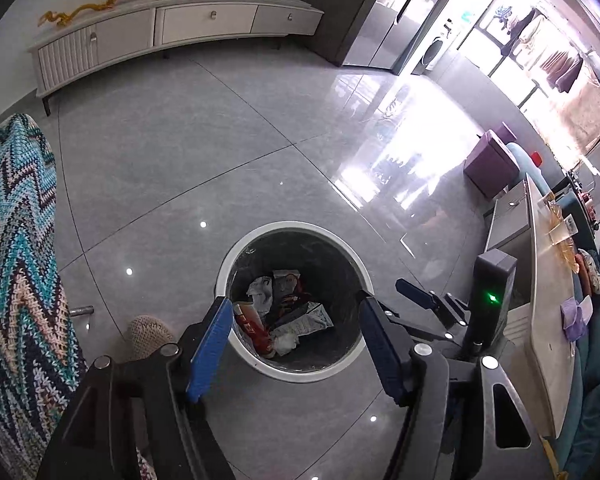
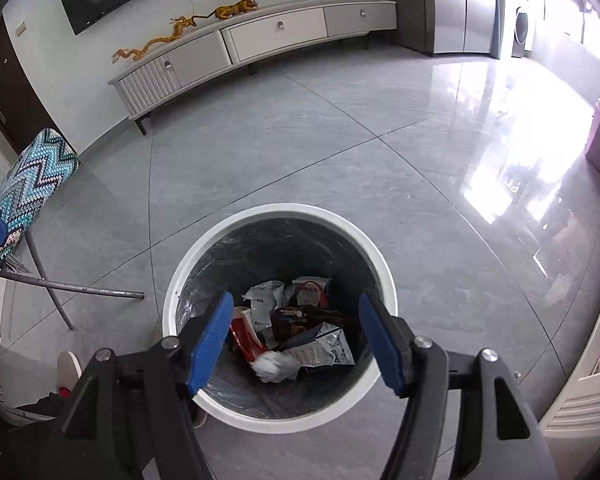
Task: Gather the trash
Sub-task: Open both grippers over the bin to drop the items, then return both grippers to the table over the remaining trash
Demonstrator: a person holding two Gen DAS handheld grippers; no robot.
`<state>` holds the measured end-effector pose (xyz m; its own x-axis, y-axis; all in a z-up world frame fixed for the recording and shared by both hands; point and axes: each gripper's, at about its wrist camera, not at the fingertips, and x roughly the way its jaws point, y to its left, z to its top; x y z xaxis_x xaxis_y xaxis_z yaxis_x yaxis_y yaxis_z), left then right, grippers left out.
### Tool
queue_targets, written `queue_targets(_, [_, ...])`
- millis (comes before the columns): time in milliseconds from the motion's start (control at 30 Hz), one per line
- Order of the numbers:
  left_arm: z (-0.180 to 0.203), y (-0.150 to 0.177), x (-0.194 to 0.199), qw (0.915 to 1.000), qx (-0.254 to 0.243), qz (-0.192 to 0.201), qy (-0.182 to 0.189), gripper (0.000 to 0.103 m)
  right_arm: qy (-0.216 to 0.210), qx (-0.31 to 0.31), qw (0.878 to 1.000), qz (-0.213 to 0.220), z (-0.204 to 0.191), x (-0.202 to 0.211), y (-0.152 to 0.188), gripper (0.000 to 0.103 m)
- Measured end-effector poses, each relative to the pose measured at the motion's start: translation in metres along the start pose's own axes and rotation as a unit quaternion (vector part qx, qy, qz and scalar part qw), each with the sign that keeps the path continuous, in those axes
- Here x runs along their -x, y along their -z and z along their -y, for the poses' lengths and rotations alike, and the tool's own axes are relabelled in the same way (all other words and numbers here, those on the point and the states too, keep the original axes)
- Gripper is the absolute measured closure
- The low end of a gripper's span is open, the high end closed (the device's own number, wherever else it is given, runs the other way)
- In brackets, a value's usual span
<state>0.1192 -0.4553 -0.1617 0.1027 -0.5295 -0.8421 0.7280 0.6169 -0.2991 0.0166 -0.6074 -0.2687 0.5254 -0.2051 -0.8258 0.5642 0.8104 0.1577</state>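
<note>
Glossy grey tiles (image 2: 340, 140) under round white bin (image 2: 204, 248) of crumpled wrappers (image 2: 324, 344)

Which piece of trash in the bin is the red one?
The red and white packet at the left inside the trash bin; the other wrappers are mostly white or dark.

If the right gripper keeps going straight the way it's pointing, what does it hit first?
Most likely the trash in the white bin: the right gripper, open and empty, aims into its mouth at the crumpled white wrapper and red packet. Depth is unclear.
</note>
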Motion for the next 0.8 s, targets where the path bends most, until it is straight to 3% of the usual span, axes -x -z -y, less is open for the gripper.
queue_targets(233, [-0.006,0.024,0.045,0.9978,-0.017,0.052,-0.039,0.040,0.010,0.003,1.000,0.022,-0.008,0.041,0.001,0.037])
queue_targets(400, [-0.020,0.048,0.084,0.9949,-0.041,0.066,-0.064,0.040,-0.016,0.006,0.998,0.055,-0.024,0.081,-0.001,0.022])
queue_targets(567, [-0.047,0.077,0.137,0.9889,-0.043,0.106,-0.095,0.040,-0.048,0.016,0.994,0.098,-0.055,0.128,-0.003,0.021])
queue_targets(800, [-0.101,0.122,0.212,0.9793,-0.009,0.157,-0.127,0.040,-0.087,0.059,0.985,0.137,-0.119,0.186,-0.002,0.021])
